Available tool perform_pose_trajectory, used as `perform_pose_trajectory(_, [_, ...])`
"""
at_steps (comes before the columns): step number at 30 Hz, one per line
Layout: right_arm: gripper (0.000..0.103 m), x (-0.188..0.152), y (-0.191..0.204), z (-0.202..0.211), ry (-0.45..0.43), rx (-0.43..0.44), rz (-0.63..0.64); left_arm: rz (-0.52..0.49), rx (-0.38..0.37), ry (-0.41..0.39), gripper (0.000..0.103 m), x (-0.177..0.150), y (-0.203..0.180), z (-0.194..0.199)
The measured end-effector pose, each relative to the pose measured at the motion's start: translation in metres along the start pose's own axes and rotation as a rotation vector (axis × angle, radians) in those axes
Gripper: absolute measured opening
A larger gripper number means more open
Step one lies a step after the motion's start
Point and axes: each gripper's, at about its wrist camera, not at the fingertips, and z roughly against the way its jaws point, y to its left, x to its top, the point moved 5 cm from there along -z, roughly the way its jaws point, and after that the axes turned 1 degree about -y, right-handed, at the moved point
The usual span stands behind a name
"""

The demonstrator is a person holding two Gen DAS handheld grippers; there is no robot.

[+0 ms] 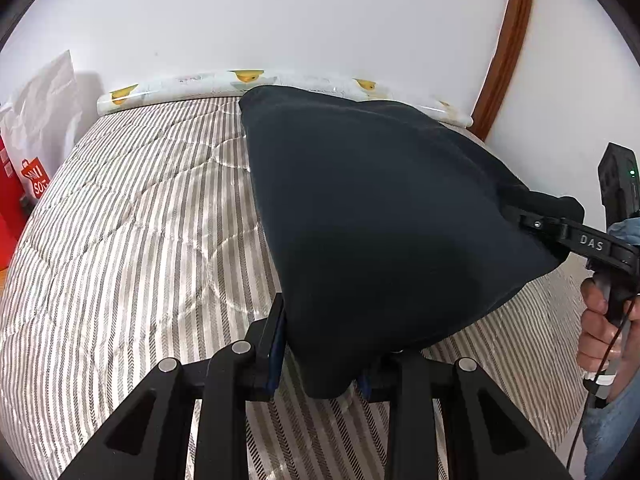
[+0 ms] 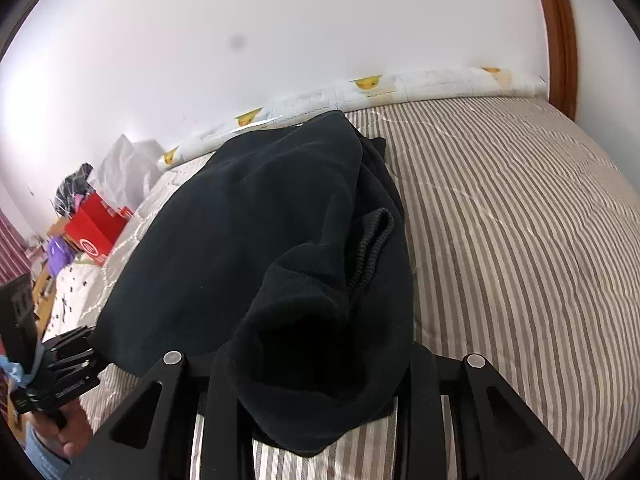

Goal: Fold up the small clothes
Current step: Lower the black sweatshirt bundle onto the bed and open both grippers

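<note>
Nearest the left wrist lens, the left gripper is clenched on a lower corner of the dark garment, whose cloth bulges between the black fingers and hides their tips on the right side. The garment hangs stretched above the striped quilt, its far end touching the quilt near the wall, and its right corner is pinched by the right gripper, whose pads are buried in the fabric (only the arm lettered "DAS" shows clearly). A hand in a blue sleeve grips that tool's handle at the frame's edge, partly cut off. In the right wrist view the cloth drapes over the right gripper's fingers and covers them entirely, so the grasp there is read from the fabric bunched between them; a ribbed cuff shows among the folds. At the left edge of that view the other tool and a hand are cropped and dim. The quilt covers a bed against a white wall, with a rolled duck-print mat along it, a red bag and white paper at left, and a curved wooden frame at right.
</note>
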Motion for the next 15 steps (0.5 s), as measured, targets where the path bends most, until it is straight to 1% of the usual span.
perform_pose_trajectory(2, [0.029,-0.004,-0.002,0.005,-0.006,0.002,-0.010,0.007,-0.007,0.006,0.027,-0.003,0.004,0.003])
perform_pose_trajectory(5, [0.030,-0.007,-0.002,0.013,-0.010,-0.004,0.009,0.024,-0.025,0.020,0.027,-0.010,0.008,0.009])
perform_pose_trajectory(9, [0.033,-0.007,0.001,0.030,-0.001,-0.039,0.049,0.014,-0.045,0.058,0.029,-0.019,0.012,0.023])
perform_pose_trajectory(10, [0.033,-0.007,0.003,0.037,-0.006,-0.061,0.076,0.009,-0.044,0.054,0.029,-0.021,0.012,0.028])
perform_pose_trajectory(12, [0.033,-0.005,0.009,0.052,-0.033,-0.135,0.153,-0.001,-0.037,0.022,0.030,-0.024,0.015,0.047])
perform_pose_trajectory(14, [0.033,0.000,0.015,0.066,-0.080,-0.214,0.227,0.000,-0.029,-0.008,0.033,-0.020,0.017,0.061])
perform_pose_trajectory(15, [0.033,0.003,0.018,0.070,-0.098,-0.229,0.247,0.001,-0.030,-0.019,0.036,-0.015,0.017,0.066])
